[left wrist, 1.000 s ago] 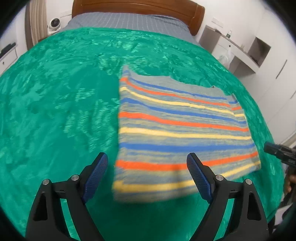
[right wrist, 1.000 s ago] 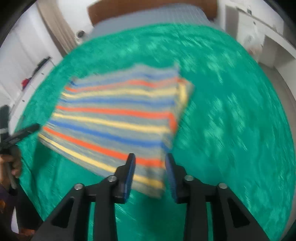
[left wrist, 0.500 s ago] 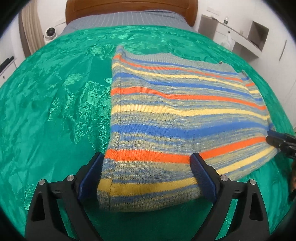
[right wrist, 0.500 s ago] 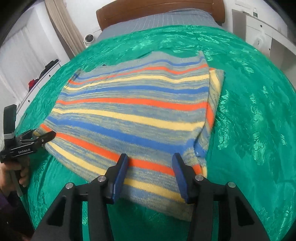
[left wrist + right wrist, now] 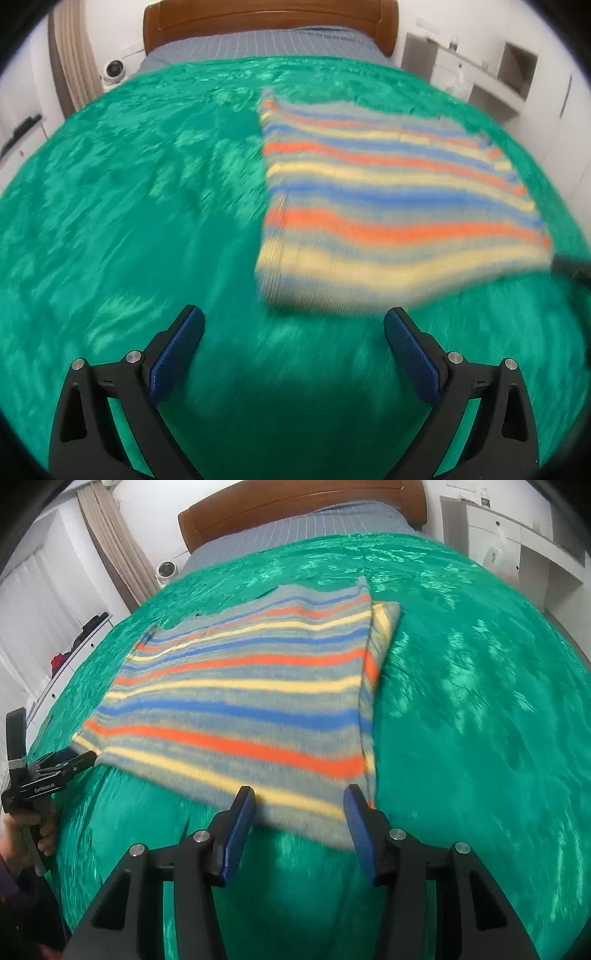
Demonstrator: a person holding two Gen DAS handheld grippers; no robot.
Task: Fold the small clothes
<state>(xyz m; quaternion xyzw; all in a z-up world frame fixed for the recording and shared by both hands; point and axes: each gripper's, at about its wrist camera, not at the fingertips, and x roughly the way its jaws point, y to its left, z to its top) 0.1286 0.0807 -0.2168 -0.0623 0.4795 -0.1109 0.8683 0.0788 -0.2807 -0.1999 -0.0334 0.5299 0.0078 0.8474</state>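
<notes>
Sweater (image 5: 251, 701), striped and folded flat, is lying on the green bedspread (image 5: 129, 221), and both grippers are angling steeply down at its near edge. The left gripper (image 5: 293, 354) is spreading its jaws wider, nothing between them; the sweater's near corner is lying just beyond its blue pads (image 5: 177, 354). The right gripper (image 5: 299, 827) is standing about half apart, its fingers (image 5: 238, 823) straddling the sweater's near hem, though blur is hiding whether the pads are touching the knit. In the right wrist view, a hand (image 5: 26, 834) is gripping the left gripper's handle at the picture's left edge. A wooden headboard (image 5: 269, 16) is standing at the bed's far end
</notes>
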